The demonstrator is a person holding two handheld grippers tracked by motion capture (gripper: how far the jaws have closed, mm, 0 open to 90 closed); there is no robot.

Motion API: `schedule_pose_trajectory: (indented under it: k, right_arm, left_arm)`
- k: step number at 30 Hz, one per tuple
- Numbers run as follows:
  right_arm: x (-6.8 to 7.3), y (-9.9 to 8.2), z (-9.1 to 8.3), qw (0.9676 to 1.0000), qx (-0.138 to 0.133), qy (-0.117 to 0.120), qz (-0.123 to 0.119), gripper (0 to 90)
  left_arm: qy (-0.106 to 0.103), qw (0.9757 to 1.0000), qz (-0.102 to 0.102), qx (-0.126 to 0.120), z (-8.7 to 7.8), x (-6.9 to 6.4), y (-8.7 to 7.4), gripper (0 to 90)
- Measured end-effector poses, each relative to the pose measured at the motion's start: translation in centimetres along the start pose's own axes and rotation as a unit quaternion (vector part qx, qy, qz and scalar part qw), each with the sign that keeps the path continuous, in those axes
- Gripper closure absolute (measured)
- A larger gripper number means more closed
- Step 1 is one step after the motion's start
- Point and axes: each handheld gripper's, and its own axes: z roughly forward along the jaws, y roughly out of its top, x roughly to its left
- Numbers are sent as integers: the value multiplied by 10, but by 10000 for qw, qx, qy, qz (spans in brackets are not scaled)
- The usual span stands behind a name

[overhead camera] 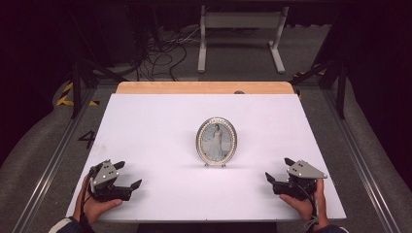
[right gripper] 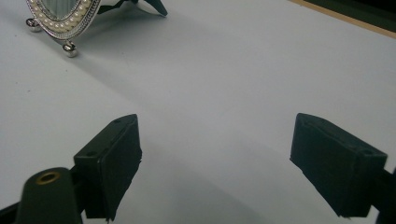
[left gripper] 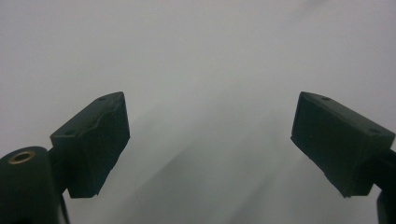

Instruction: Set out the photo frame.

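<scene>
An oval picture frame point(overhead camera: 216, 141) stands upright on little ball feet at the middle of the white table point(overhead camera: 145, 126). It looks top-heavy, so a careless nudge could tip it flat. The left gripper point(overhead camera: 127, 175) rests at seven o'clock and the right gripper point(overhead camera: 278, 169) at five, both well apart from it, jaws wide and empty, each angled inward.

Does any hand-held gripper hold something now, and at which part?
Nothing is held: left hand-held gripper and right hand-held gripper are open, apart from the picture frame.
</scene>
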Motion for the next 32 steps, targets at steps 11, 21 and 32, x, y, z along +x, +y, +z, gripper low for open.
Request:
schedule_pose_trajectory:
  k: [11, 21, 32]
  right_arm:
    - [0, 0, 1, 10000, 23, -3, -36, 166]
    - [1, 1, 2, 10000, 24, -16, -62, 172]
    - [-1, 1, -1, 9998, -19, -191, -2, 176]
  left_arm:
    - [22, 10000, 68, 56, 2, 0, 0, 121]
    - [80, 9999, 76, 36, 0, 0, 1, 121]
    - [113, 9999, 35, -19, 2, 1, 2, 123]
